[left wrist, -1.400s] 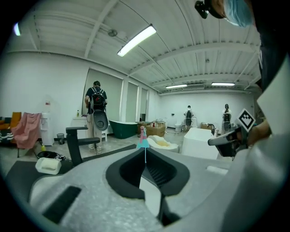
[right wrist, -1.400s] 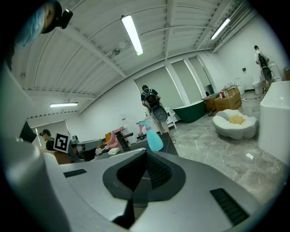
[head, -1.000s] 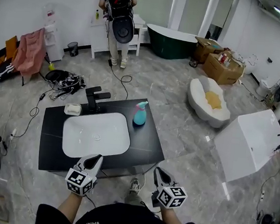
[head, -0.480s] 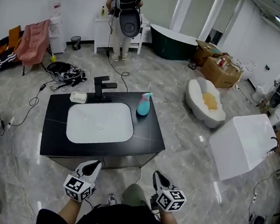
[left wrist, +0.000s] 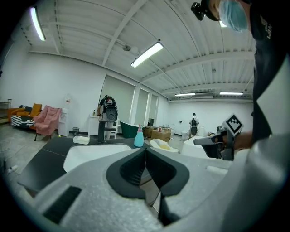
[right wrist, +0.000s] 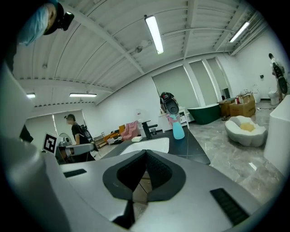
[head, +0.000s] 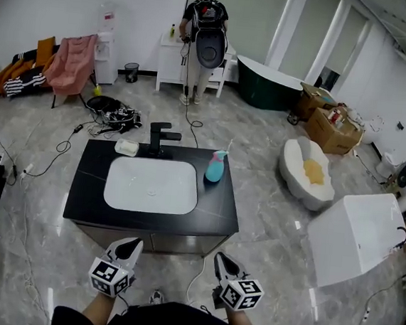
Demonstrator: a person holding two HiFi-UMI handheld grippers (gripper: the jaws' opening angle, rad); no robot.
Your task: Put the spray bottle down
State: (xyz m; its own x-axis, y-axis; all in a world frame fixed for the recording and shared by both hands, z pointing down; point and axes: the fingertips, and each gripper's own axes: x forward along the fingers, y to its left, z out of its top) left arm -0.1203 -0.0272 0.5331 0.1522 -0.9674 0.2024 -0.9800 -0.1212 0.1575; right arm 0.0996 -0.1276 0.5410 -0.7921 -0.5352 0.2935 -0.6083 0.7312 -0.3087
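The blue spray bottle with a pink head stands upright on the black vanity top, right of the white basin. It also shows in the left gripper view and the right gripper view, far ahead of the jaws. My left gripper and right gripper hover over the floor in front of the vanity, well short of it. Both are shut with nothing between their jaws.
A black tap and a white soap dish sit behind the basin. A person with a backpack stands at the back wall. A white tub and a shell-shaped basin lie right; cables trail left.
The view has drawn back from the vanity, which now lies farther from both grippers. The grippers stay shut and empty. The bottle has not moved on the counter.
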